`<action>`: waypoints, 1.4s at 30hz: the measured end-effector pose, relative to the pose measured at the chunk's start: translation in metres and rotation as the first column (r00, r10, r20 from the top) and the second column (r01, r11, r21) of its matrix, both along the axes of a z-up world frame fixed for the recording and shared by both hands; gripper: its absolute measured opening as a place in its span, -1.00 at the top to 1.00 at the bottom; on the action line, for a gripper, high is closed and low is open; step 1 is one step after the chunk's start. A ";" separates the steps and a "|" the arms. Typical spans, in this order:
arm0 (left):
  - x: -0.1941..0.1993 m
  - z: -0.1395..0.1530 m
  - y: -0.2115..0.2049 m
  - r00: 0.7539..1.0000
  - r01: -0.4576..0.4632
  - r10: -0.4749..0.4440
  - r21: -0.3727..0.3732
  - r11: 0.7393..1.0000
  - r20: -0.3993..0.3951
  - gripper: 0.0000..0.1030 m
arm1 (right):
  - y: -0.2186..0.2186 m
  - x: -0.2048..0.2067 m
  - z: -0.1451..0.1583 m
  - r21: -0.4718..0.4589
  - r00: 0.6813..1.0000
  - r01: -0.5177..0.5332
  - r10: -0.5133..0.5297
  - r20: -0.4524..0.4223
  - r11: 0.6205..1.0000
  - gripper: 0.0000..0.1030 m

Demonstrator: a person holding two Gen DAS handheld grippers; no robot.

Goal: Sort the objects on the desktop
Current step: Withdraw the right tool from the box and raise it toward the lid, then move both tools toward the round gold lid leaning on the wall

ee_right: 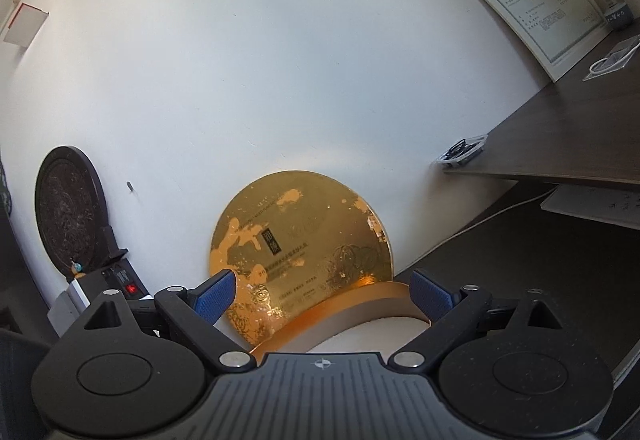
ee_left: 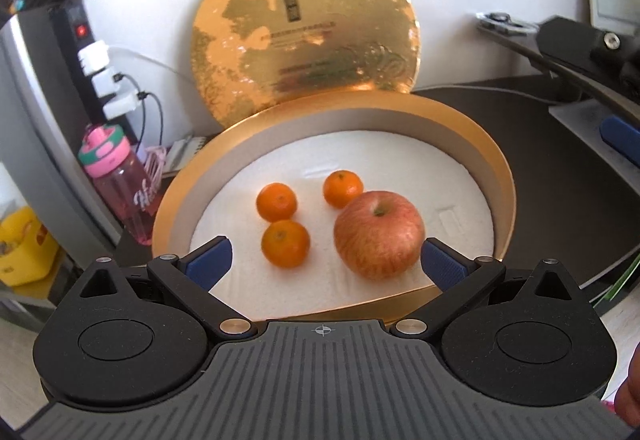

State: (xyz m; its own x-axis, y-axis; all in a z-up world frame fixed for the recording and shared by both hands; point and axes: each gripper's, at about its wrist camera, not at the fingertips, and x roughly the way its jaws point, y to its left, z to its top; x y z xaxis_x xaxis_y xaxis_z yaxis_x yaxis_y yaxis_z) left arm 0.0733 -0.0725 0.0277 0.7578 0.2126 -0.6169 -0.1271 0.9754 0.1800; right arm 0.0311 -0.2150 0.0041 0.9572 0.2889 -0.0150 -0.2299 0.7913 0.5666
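Hovering with fingers spread wide and holding nothing, the left gripper (ee_left: 324, 260) looks down into a round gold box (ee_left: 496, 175) where an apple (ee_left: 379, 234) and three small oranges (ee_left: 277, 201) lie close together on white padding. The right gripper (ee_right: 320, 294), equally wide and empty, sits higher, facing the gold lid (ee_right: 300, 252) propped upright against the wall. The likely risk is round fruit rolling if a finger nudges it, or a bump toppling the leaning lid onto the box.
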 end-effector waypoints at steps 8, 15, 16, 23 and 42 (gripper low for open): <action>0.002 -0.005 0.001 0.999 0.027 -0.027 -0.028 0.999 -0.017 -1.00 | -0.013 0.005 -0.007 0.042 0.999 0.036 -0.035 -0.024 0.998 -0.85; -0.010 -0.007 0.029 0.999 0.039 -0.042 -0.093 0.995 -0.028 -1.00 | 0.003 0.002 -0.004 0.010 0.999 0.008 -0.007 -0.031 1.000 -0.86; -0.013 -0.006 0.033 0.999 0.047 -0.049 -0.096 0.994 -0.022 -1.00 | 0.008 0.002 -0.003 -0.005 0.999 0.002 -0.002 -0.036 1.000 -0.86; -0.028 0.005 0.067 0.997 0.071 -0.067 -0.136 0.988 0.038 -1.00 | 0.044 0.006 0.009 -0.123 0.997 -0.044 0.036 -0.069 0.991 -0.85; -0.021 0.004 0.153 0.998 0.059 -0.062 -0.209 0.976 -0.004 -1.00 | 0.102 0.025 0.032 -0.434 0.984 -0.102 0.026 -0.177 0.895 -0.85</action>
State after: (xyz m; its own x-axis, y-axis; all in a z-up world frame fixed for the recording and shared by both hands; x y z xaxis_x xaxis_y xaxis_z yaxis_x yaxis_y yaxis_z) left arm 0.0525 0.0802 0.0317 0.7584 0.0324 -0.6510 -0.0658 0.9975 -0.0270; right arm 0.0562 -0.1134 0.0363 0.9101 0.2770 -0.3081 -0.2236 0.9545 0.1975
